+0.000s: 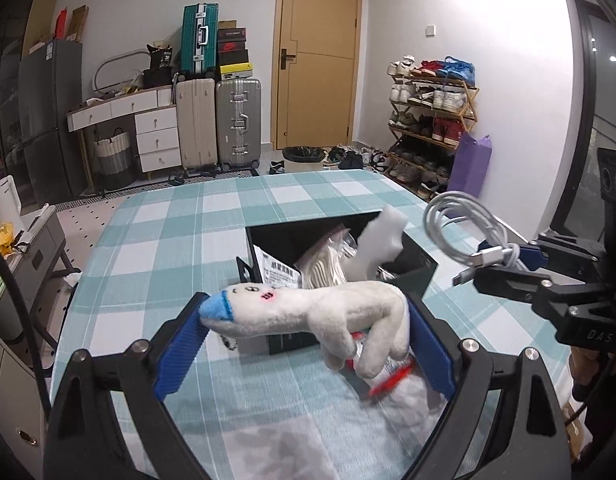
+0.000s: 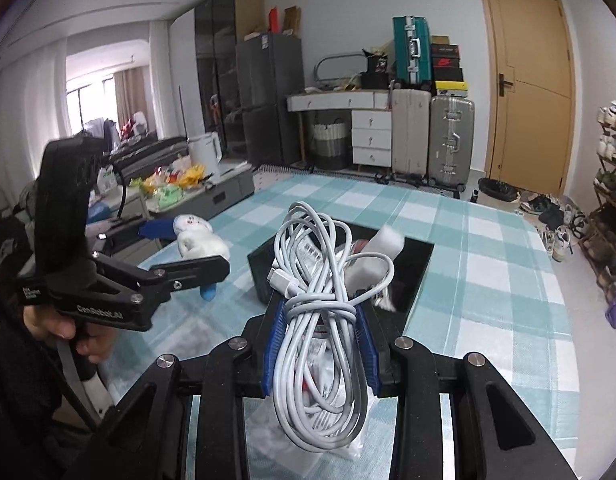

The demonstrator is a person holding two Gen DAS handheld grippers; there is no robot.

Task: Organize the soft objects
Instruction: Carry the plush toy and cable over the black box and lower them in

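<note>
A white plush toy [image 1: 292,304] with a blue snout hangs above the checked tablecloth [image 1: 180,220], stretched sideways between the blue pads of my left gripper [image 1: 308,312], which is shut on it with jaws wide. The right wrist view shows that toy [image 2: 200,240] and the left gripper [image 2: 188,250] at the left. My right gripper [image 2: 319,304] is shut on a coiled white cable [image 2: 319,320], also seen from the left wrist as cable [image 1: 463,232] and right gripper [image 1: 503,268]. An open black box [image 1: 276,240] lies just beyond both.
The black box [image 2: 419,264] holds a white foam piece [image 1: 381,240], printed packets and striped fabric. A clear packet with red print [image 1: 387,376] lies on the cloth under the toy. Suitcases [image 1: 236,120], a drawer unit and a shoe rack [image 1: 431,120] stand behind the table.
</note>
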